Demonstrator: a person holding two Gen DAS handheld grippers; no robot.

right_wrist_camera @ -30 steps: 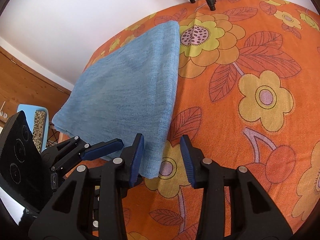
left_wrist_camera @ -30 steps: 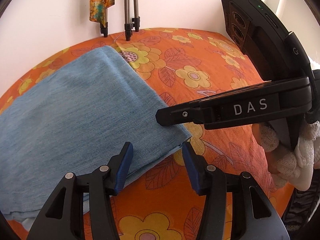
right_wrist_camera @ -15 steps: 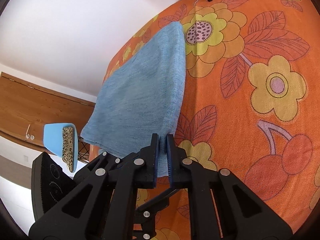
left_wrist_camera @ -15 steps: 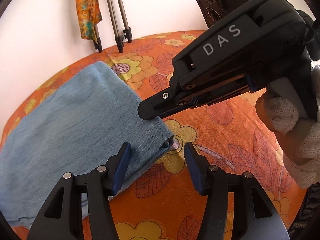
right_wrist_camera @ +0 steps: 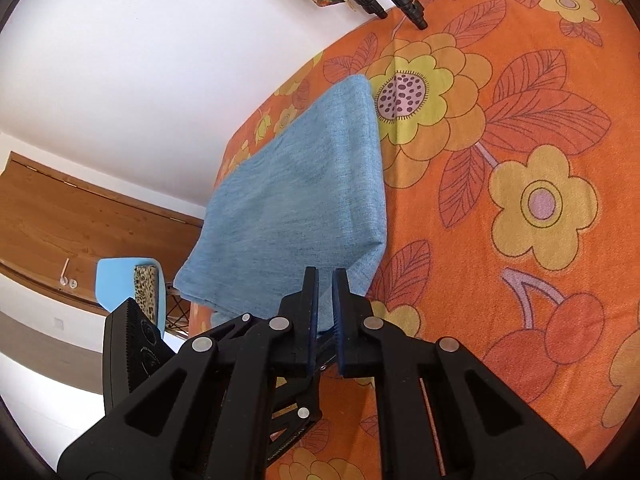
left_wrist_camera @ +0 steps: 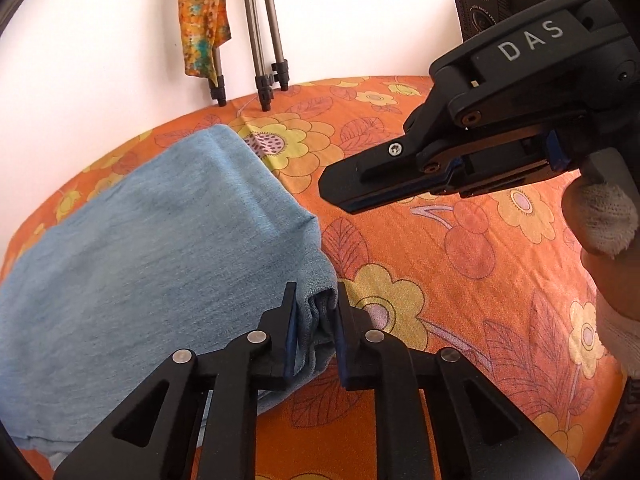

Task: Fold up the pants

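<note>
"DAS" reads in white on your right gripper. Your left gripper pinches the pants' near corner; right fingers pinch blue knit too. Folded pants lie left on the floral counter.

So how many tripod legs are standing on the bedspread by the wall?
3 visible: the left leg partly behind the hanging patterned cloth, the middle leg, and the right leg beside it. More could be hidden.

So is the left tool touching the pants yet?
Touching. The left wrist view shows the left tool pinching a bunched corner of the pants between its pads.
</note>
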